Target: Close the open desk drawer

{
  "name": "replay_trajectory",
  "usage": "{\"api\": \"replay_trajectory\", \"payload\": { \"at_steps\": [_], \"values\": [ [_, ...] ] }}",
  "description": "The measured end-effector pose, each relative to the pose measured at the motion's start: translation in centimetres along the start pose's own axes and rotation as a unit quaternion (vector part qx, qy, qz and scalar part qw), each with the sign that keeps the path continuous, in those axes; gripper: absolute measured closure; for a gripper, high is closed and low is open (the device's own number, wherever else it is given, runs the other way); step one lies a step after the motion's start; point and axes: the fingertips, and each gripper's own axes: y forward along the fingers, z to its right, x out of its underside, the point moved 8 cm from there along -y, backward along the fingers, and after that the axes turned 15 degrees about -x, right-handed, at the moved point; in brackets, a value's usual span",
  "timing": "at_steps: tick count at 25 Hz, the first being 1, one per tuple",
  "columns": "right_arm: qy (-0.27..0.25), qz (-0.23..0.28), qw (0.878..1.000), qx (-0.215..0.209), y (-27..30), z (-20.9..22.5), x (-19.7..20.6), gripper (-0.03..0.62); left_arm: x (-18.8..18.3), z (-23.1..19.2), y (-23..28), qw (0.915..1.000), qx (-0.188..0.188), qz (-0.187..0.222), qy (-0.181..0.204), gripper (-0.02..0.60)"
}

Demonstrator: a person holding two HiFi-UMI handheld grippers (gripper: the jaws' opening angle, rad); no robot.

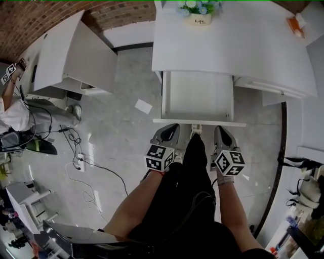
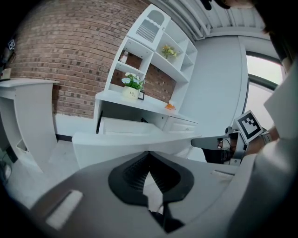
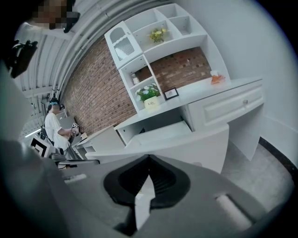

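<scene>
Drawer (image 1: 198, 98): pulled out from the front of the table (image 1: 238, 45), with a flower pot (image 1: 197, 14) behind it at the table's back edge. Left tongs (image 1: 168, 133) and right tongs (image 1: 223, 134): side by side just before the drawer front, the person's leg (image 1: 195, 162) between them. Floor (image 1: 126, 131): sheet of paper (image 1: 143, 106) left of the drawer, cables (image 1: 76, 152) farther left.
</scene>
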Motion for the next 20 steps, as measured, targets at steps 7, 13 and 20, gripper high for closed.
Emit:
{"api": "replay_trajectory", "payload": {
  "at_steps": [7, 13, 20],
  "values": [
    [0.005, -0.005, 1.000, -0.012, 1.5, 0.9, -1.5, 0.594, -1.6, -0.8, 1.4, 1.0000, -0.004, -0.004, 0.005, 0.580],
    [-0.003, -0.009, 1.000, -0.024, 3.3, 2.0, -3.1, 0.594, -3.1, -1.4, 3.3, 0.9997, -0.008, 0.011, -0.021, 0.579],
    [-0.011, 0.000, 0.999, -0.031, 5.1, 2.9, -4.1, 0.594, -4.1, -2.3, 5.1, 0.9995, -0.007, 0.017, -0.028, 0.580]
  ]
}}
